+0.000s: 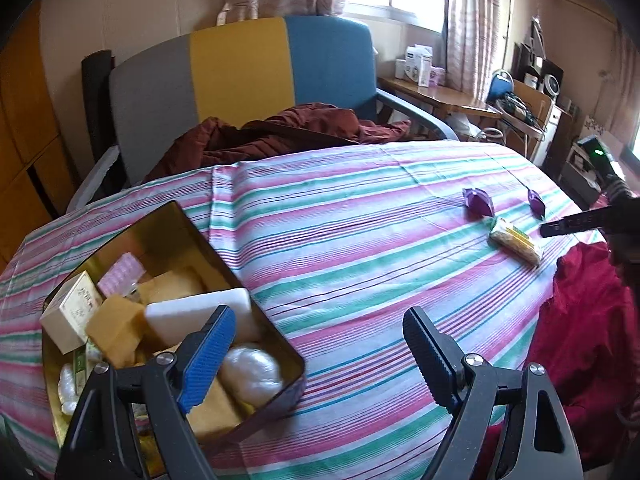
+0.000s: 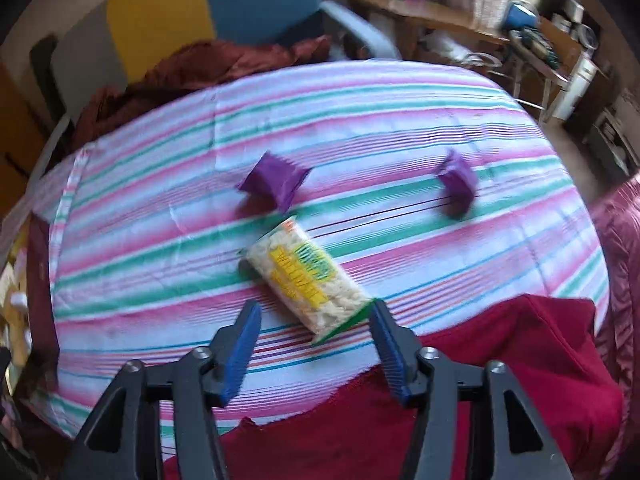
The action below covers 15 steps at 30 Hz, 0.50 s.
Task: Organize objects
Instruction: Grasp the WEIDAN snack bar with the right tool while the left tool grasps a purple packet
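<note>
A gold tin box (image 1: 188, 220) full of small packages sits at the left on the striped tablecloth (image 1: 360, 208). My left gripper (image 1: 316, 320) is open and empty, its left finger over the tin's near corner. A clear snack pack with a yellow-green label (image 2: 308, 276) lies on the cloth, also in the left wrist view (image 1: 516, 242). Two purple packets (image 2: 276, 184) (image 2: 456, 184) lie beyond it. My right gripper (image 2: 316, 312) is open, its fingertips flanking the snack pack's near end, not closed on it.
A red cloth (image 2: 500, 368) covers the near right table edge. A grey, yellow and blue chair (image 1: 240, 72) with a maroon garment (image 1: 280, 132) stands behind the table. A wooden desk with clutter (image 1: 440, 92) is at the back right.
</note>
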Motion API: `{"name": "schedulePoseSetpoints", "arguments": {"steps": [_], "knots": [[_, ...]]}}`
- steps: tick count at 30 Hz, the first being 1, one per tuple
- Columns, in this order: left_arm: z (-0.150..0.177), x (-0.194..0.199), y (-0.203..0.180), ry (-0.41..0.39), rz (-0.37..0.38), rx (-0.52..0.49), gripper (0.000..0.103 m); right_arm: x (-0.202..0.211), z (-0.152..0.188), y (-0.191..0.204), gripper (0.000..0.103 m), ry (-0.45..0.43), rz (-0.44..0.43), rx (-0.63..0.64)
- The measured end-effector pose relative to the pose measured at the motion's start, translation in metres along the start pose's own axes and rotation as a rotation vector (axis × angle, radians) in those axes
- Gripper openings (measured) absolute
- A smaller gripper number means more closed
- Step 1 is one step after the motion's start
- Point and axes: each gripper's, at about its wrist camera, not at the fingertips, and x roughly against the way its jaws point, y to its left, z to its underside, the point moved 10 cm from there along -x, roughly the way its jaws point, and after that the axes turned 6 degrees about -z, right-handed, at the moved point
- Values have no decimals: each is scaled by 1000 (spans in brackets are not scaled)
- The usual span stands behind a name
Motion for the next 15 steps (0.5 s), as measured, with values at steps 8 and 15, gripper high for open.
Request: {"name": "schedulePoseSetpoints", "arguments": {"steps": [8, 15], "knots": [[-3, -8, -23, 9, 17, -53, 86, -48, -3, 25, 64, 143, 49, 168], [-1, -15, -38, 25, 37, -84, 86, -70, -8, 18, 65, 187, 77, 165]]}}
